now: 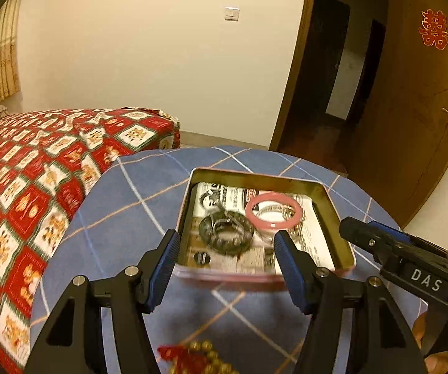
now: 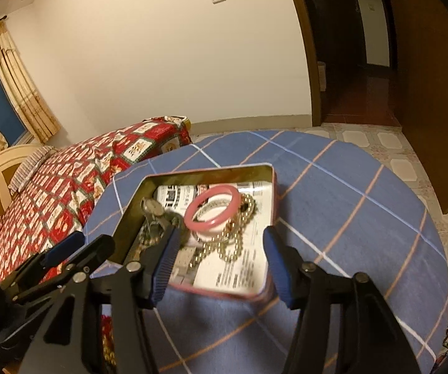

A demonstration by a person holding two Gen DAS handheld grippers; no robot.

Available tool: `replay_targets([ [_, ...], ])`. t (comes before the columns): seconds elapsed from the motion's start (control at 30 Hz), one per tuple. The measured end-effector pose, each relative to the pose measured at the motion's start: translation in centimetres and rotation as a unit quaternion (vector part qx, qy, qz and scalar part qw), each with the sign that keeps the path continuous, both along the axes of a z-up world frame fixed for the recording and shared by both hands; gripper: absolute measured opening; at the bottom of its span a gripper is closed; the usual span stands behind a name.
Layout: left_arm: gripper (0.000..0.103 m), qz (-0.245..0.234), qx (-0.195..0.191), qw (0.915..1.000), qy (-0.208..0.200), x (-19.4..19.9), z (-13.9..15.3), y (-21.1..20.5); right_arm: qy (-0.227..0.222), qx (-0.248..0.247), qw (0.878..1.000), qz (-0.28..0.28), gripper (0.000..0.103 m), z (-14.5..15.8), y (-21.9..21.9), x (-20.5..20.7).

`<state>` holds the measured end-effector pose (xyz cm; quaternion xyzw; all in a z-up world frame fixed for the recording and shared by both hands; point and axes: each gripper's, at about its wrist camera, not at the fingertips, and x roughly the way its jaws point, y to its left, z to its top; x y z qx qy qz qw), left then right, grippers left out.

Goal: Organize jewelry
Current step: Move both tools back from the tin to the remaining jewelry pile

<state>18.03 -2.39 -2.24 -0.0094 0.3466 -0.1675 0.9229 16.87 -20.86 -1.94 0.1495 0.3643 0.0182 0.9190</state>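
Gold bead strand with red tassel (image 1: 207, 355): on blue plaid tablecloth (image 1: 124, 199), nearest. Left gripper (image 1: 225, 246), right gripper (image 2: 219, 243): both spread wide, empty. Open tin (image 1: 333, 215): contains pink bangle (image 1: 274, 212), dark bracelet (image 1: 225, 233), gold chain (image 2: 233, 243). Red quilt bed (image 1: 21, 187): beyond.

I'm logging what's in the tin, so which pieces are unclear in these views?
- Gold bead strand: left wrist view, cut by bottom edge, blurred.
- Dark bracelet: blurred there; in right wrist view, behind the jaw.
- Gold chain: part under pink bangle; length unclear.
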Motion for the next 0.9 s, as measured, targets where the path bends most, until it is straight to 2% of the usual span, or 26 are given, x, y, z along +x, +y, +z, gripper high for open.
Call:
replay_targets([
  [0.17, 0.063, 0.015, -0.004, 0.9999, 0.006, -2.6, -0.3, 1.8, 0.005, -0.026, 1.000, 0.009, 0.059, -0.6, 1.4, -1.9],
  [0.4, 0.063, 0.049, 0.030, 0.9983, 0.000, -6.2, -1.2, 5.4, 0.012, -0.064, 0.997, 0.029, 0.059, -1.6, 3.5, -4.7],
  [0.6, 0.063, 0.082, 0.036, 0.9959, 0.015, -8.9, -2.6, 9.2, 0.021, -0.087, 0.994, 0.063, 0.058, -2.7, 5.8, -6.6],
  [0.83, 0.063, 0.084, 0.043, 0.9951, 0.032, -11.4, -4.5, 10.9, 0.030, -0.095, 0.991, 0.089, 0.055, -3.7, 7.8, -8.4],
  [0.9, 0.063, 0.078, 0.041, 0.9954, 0.036, -11.9, -4.8, 11.0, 0.031, -0.099, 0.990, 0.095, 0.051, -3.9, 8.3, -9.0],
])
